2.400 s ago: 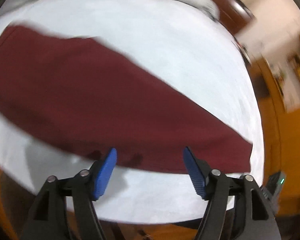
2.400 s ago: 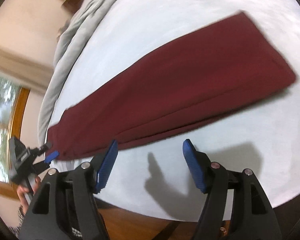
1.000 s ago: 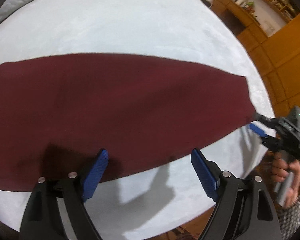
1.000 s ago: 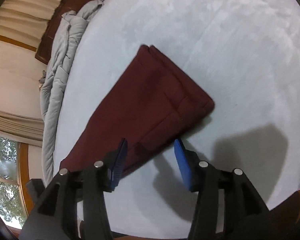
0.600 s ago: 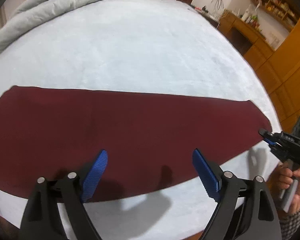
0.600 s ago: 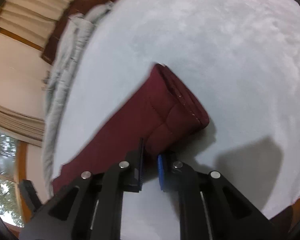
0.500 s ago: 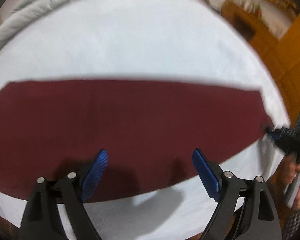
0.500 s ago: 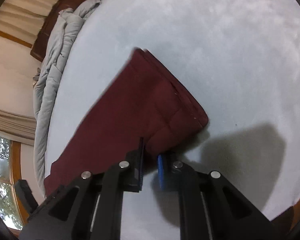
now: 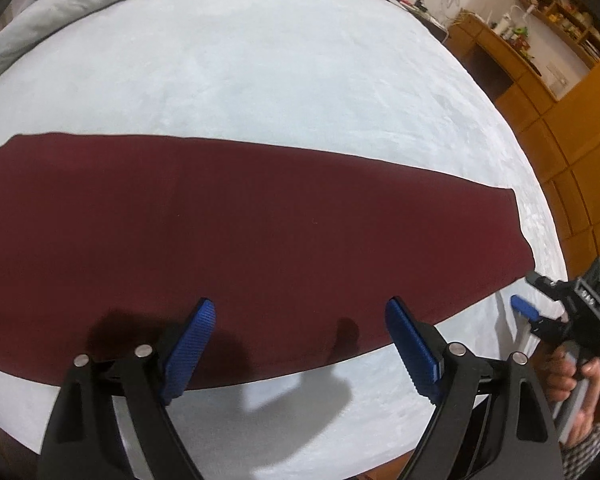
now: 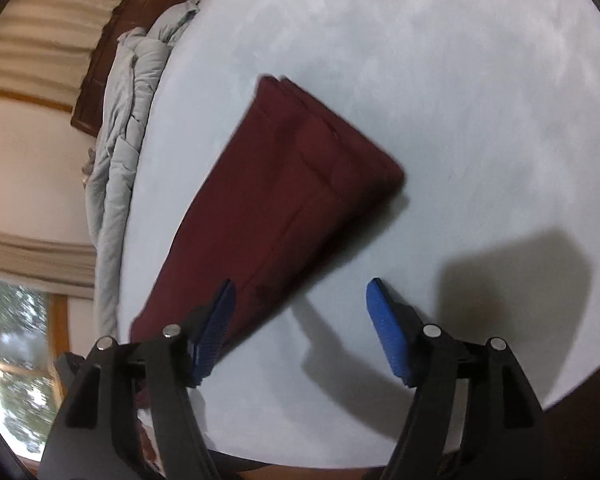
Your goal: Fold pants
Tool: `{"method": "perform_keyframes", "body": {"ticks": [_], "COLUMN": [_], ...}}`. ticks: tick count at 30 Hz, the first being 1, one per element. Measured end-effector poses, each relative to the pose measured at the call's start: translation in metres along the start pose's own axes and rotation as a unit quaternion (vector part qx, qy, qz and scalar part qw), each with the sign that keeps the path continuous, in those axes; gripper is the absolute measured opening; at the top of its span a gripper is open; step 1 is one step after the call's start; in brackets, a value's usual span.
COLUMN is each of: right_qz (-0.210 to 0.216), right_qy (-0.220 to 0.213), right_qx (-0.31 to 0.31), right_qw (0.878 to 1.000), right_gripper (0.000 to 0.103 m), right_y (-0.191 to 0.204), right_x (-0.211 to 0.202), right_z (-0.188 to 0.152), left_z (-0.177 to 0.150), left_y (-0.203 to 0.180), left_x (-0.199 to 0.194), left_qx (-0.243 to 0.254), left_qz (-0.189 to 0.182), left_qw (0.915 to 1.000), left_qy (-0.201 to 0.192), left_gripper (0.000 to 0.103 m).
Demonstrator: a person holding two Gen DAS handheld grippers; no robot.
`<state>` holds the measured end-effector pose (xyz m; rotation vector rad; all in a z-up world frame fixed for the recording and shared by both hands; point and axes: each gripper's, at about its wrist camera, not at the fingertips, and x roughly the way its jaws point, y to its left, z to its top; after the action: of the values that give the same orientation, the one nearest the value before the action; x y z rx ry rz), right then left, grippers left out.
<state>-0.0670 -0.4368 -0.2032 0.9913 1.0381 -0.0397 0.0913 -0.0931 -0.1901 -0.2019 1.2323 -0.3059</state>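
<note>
Left wrist view: pants (image 9: 240, 240) lie flat in a long strip across the bed (image 9: 280, 60), near its front edge. Left gripper (image 9: 300, 344) hovers above the near hem, jaws wide, holding nothing; a shallow bite here could take only the top layer. The strip's left end is cut off. Right wrist view: right gripper (image 10: 300, 328), jaws opening, nothing between them, one pad over the cloth edge; a new grab might drag the end askew. Motion blur hides the seam layers.
</note>
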Motion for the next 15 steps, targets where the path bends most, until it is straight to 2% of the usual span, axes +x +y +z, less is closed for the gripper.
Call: {"method": "perform_keyframes", "body": {"ticks": [6,8,9,10,11,15], "right_qz": [0.056,0.071,0.079,0.082,0.077,0.049], "right_qy": [-0.033,-0.038,-0.037,-0.032,-0.027,-0.03], "right_qx": [0.015,0.023,0.023,0.023,0.019,-0.029], "right_qw": [0.998,0.996,0.996,0.996,0.997,0.998], "right_gripper": [0.068,0.058,0.043,0.022,0.018,0.014], "right_y": [-0.002,0.002,0.005,0.008,0.012,0.031], "right_x": [0.022,0.03,0.034,0.037,0.04,0.028], "right_z": [0.02,0.031,0.035,0.039,0.044,0.048], "left_z": [0.002,0.0,-0.001,-0.001,-0.002,0.004], "left_y": [0.016,0.023,0.024,0.025,0.026,0.023], "left_x": [0.001,0.002,0.0,0.0,0.0,0.004], "left_qx": [-0.026,-0.032,-0.038,-0.043,-0.047,-0.034], "left_qz": [0.003,0.01,0.014,0.015,0.014,0.039], "left_qw": [0.9996,0.9994,0.9991,0.999,0.9988,0.9986], "left_qy": [0.011,0.01,0.008,0.007,0.006,0.009], "left_gripper": [0.088,0.088,0.088,0.088,0.088,0.088]}}
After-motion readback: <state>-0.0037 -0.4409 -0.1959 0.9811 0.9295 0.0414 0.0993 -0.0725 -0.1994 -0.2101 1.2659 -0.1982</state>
